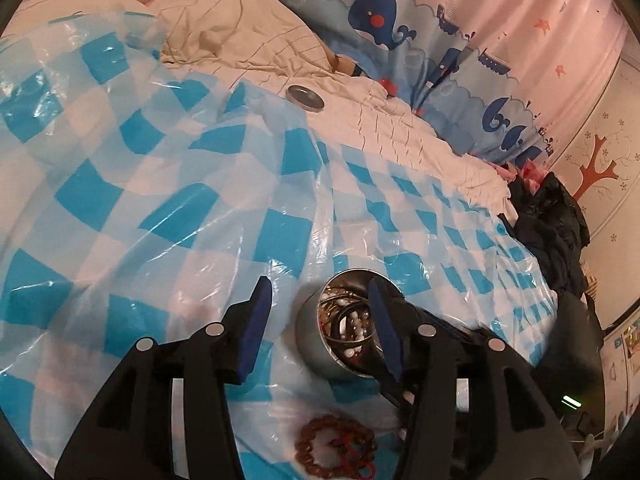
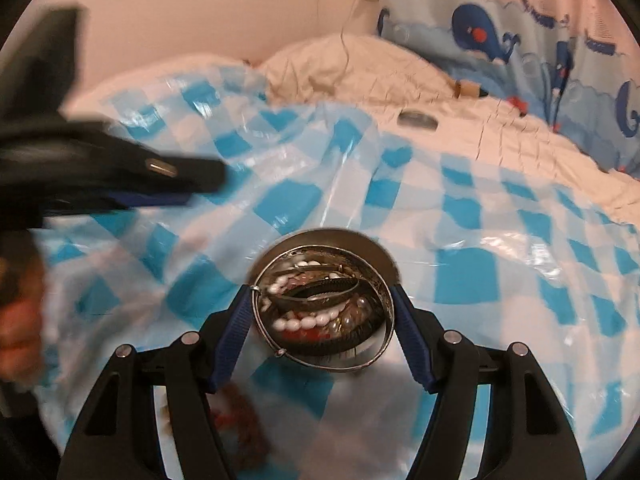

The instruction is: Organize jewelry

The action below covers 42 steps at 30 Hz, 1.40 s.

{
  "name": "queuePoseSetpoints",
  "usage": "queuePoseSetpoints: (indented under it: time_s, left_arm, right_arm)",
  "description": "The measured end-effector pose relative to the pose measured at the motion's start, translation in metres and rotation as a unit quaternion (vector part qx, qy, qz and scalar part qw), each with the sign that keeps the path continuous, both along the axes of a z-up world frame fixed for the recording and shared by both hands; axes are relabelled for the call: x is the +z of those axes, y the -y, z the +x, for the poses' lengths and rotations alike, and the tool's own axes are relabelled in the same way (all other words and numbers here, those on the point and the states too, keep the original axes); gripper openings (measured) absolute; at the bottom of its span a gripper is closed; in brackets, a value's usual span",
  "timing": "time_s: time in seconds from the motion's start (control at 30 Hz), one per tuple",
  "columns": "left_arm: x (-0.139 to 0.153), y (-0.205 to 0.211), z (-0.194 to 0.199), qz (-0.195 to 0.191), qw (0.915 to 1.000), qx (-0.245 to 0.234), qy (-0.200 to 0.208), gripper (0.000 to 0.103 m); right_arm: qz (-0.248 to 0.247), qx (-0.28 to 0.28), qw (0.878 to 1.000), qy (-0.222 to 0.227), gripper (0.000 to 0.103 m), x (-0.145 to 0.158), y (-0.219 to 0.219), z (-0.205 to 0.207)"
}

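Jewelry filled a round silver metal tin (image 2: 324, 300) that the right tool (image 2: 322, 312) clamped above the blue-checked plastic sheet (image 1: 160, 208). The left tool (image 1: 320, 320) stood apart, empty. A brown bead bracelet (image 1: 334, 446), probably next, wanted a gentle pinch.

Warm dim light, motion blur, fisheye

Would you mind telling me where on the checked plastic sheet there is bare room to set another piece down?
The checked sheet lies bare across the wide stretch between the jewelry tin and the round lid, though rumpled. It is crowded nearest the camera, around the tin held by the right gripper, the brown bead bracelet and the left gripper.
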<state>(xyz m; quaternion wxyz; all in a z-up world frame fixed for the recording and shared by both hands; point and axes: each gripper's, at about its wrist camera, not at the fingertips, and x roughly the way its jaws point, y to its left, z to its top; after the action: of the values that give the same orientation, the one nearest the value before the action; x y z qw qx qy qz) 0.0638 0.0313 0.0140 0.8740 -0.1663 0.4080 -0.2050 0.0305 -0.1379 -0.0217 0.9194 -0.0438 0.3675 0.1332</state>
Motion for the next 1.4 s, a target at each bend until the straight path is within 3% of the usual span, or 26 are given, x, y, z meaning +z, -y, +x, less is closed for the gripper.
queuePoseSetpoints:
  time_s: [0.13,0.4,0.63,0.77,0.93,1.03,1.23,1.3,1.4]
  left_arm:
    - [0.003,-0.004,-0.004,-0.001,1.0,-0.008,0.002,0.05]
    - [0.006,-0.004,-0.015,-0.005,0.9998,-0.021,0.003,0.057]
    - [0.005,-0.004,-0.018,-0.001,0.9997,-0.024,0.001,0.059]
    - [0.004,-0.005,-0.02,0.002,0.9998,-0.019,-0.002,0.061]
    - [0.001,-0.004,-0.018,0.013,0.9996,-0.024,-0.008,0.063]
    - [-0.003,0.002,-0.021,0.04,0.9983,-0.042,-0.014,0.064]
    - [-0.022,0.013,-0.032,0.084,0.9927,-0.082,-0.028,0.065]
    - [-0.026,0.014,-0.035,0.095,0.9914,-0.085,-0.028,0.065]
    - [-0.029,0.011,-0.039,0.108,0.9903,-0.083,-0.028,0.065]
  right_arm:
    - [-0.02,0.013,1.0,-0.002,0.066,-0.009,-0.008,0.016]
    - [-0.046,0.002,0.998,0.035,0.066,0.017,0.005,-0.02]
    - [-0.071,-0.04,0.997,-0.008,0.066,-0.001,0.02,-0.012]
    - [-0.074,-0.039,0.996,-0.01,0.066,-0.003,0.018,-0.007]
    - [-0.063,-0.039,0.997,0.002,0.067,0.012,0.023,-0.02]
    - [-0.04,-0.051,0.998,0.002,0.079,0.021,0.033,-0.042]
    - [0.037,-0.085,0.994,-0.062,0.079,0.0,0.058,-0.075]
    - [0.071,-0.067,0.992,-0.079,0.079,-0.003,0.055,-0.076]
    - [0.086,-0.019,0.994,-0.061,0.079,0.005,0.037,-0.084]
